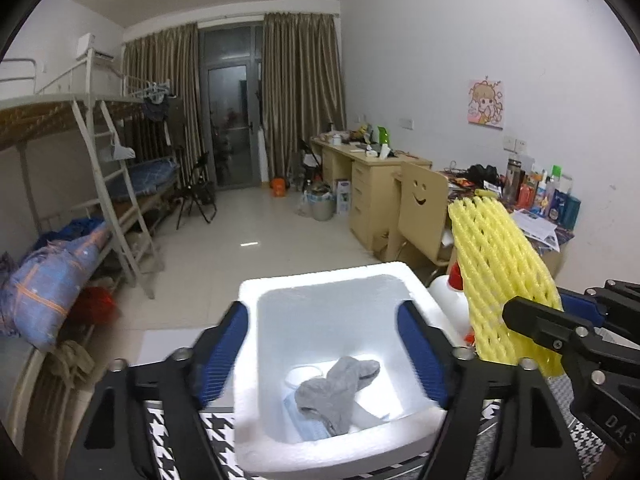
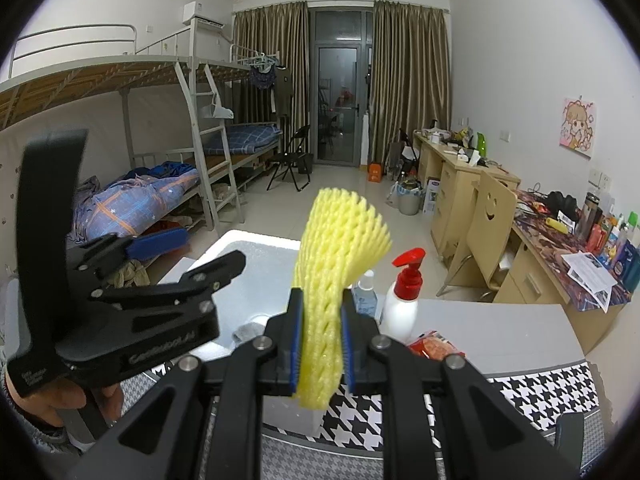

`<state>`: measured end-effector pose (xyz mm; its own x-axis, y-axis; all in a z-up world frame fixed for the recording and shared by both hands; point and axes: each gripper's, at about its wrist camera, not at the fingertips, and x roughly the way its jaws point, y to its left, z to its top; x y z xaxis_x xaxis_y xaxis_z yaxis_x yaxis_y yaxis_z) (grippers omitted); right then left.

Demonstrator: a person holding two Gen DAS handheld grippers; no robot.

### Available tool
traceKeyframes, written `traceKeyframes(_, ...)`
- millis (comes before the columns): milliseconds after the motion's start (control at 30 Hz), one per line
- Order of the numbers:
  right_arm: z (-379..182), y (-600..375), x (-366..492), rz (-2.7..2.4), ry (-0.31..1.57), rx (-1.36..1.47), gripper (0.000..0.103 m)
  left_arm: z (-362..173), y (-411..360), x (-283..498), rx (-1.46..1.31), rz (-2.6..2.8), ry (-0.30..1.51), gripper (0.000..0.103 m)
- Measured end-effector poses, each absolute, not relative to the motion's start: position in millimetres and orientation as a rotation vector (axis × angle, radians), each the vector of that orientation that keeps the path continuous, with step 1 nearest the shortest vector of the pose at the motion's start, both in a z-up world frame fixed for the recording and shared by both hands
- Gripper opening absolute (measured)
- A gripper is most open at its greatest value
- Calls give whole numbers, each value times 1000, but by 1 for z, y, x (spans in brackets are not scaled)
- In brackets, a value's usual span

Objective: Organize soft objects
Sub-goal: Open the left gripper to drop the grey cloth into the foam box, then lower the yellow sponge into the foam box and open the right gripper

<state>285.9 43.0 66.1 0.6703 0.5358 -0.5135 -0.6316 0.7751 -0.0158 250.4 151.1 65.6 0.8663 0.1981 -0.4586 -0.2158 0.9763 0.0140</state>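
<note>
1. Nearest my left camera, my left claw stands wide open with nothing between its blue pads; it hangs over the white foam box, one pad on either side of the opening.
2. Inside that box lies a crumpled grey sock, on top of what looks like a pale blue face mask. I judge those two soft things as already put away.
3. My right claw is clamped on a yellow foam net sleeve, gripping its lower part while the rest fans upward. It is in the air just right of the box, not yet over the opening.
4. On the grey surface beyond stand a white pump bottle with a red top, a small clear bottle and a red packet. None looks soft, so I would leave them.
5. What is left, as I judge it: carry the sleeve over the box and let it go. I see no other soft item waiting on the surface.
</note>
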Motion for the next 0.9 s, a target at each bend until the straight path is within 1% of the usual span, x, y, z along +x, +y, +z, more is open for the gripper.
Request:
traceKeyframes(133,65,49,284,673,512,-206,20,70,160,242,-54,256,456,93)
traceKeyframes(333,64,55,286,687,518,-211,20,74,173,233,-87,298,441,101)
traceKeyframes(900,61,81,291,726,546,-219,20,76,190,205,-101,368,422,101)
